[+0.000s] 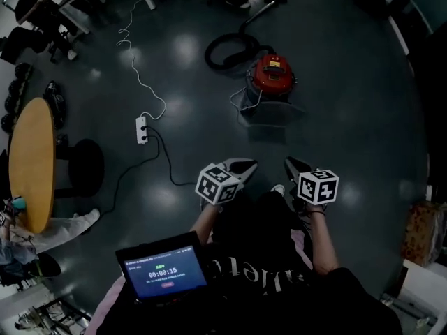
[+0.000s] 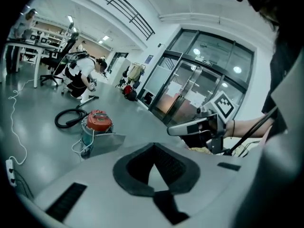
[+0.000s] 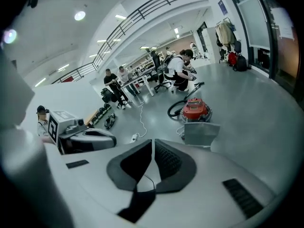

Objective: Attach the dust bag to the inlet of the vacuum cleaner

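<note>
Left gripper [image 1: 244,166] closed, empty; right gripper [image 1: 293,165] likewise (both held forward).

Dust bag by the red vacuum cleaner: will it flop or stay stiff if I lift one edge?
The dust bag looks thin, flat and grey, so it is probably light and may sag from one edge. Its straight outline beside the vacuum cleaner hints at some stiffness. Pushed, it would likely slide on the glossy floor.

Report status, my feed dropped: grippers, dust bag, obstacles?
Left gripper, right gripper shut, empty. Dust bag on floor beside vacuum cleaner, looks unattached. Power strip off left, outside the path.
</note>
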### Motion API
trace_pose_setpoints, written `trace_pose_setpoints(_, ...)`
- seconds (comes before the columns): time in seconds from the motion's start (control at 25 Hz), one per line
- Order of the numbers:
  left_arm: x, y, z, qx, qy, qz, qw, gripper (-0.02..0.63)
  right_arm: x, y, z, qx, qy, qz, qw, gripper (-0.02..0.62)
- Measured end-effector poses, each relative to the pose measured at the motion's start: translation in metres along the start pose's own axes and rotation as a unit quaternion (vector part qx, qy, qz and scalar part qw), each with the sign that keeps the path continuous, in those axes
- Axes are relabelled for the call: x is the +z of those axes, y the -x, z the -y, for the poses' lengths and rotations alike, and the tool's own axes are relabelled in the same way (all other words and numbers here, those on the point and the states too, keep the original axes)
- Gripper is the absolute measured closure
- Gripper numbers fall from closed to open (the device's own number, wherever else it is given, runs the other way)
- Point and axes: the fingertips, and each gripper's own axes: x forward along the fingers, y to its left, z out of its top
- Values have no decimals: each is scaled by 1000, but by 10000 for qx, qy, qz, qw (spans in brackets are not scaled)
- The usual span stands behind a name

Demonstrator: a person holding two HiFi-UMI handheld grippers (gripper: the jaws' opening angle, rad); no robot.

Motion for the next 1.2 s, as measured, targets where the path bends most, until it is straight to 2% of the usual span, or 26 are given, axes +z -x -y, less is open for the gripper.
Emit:
trace_pose_setpoints(0.12, -13, -1, 30, 76, 8, 30, 10000, 601, -16, 29, 0, 66, 78, 56, 9999, 560)
trace_pose_setpoints(0.28, -15, -10, 75, 181, -90, 266, 9994, 601, -35, 66, 4, 139, 343, 103, 9993, 560)
trace_pose_setpoints(0.56, -22, -35, 195, 301, 74, 1002, 9945, 601, -90, 162, 20, 370, 719, 148, 9966, 560)
trace_pose_setpoints(0.68, -36, -45, 240, 254, 78, 1062, 9940, 601, -111, 192, 29, 413, 830, 194, 9955, 560)
trace_pose_setpoints(0.8, -55, -52, 261, 382, 36, 966, 9946, 601, -132, 206, 35, 524, 888, 192, 9945, 560)
trace_pose_setpoints(0.96, -64, -53, 283, 492, 96, 1105, 9926, 601, -157, 223, 35, 621, 1015, 181, 9927, 560)
trace_pose_setpoints(1.2, -68, -54, 304, 550, -4, 1084, 9926, 601, -164, 240, 33, 717, 1164, 245, 9903, 560)
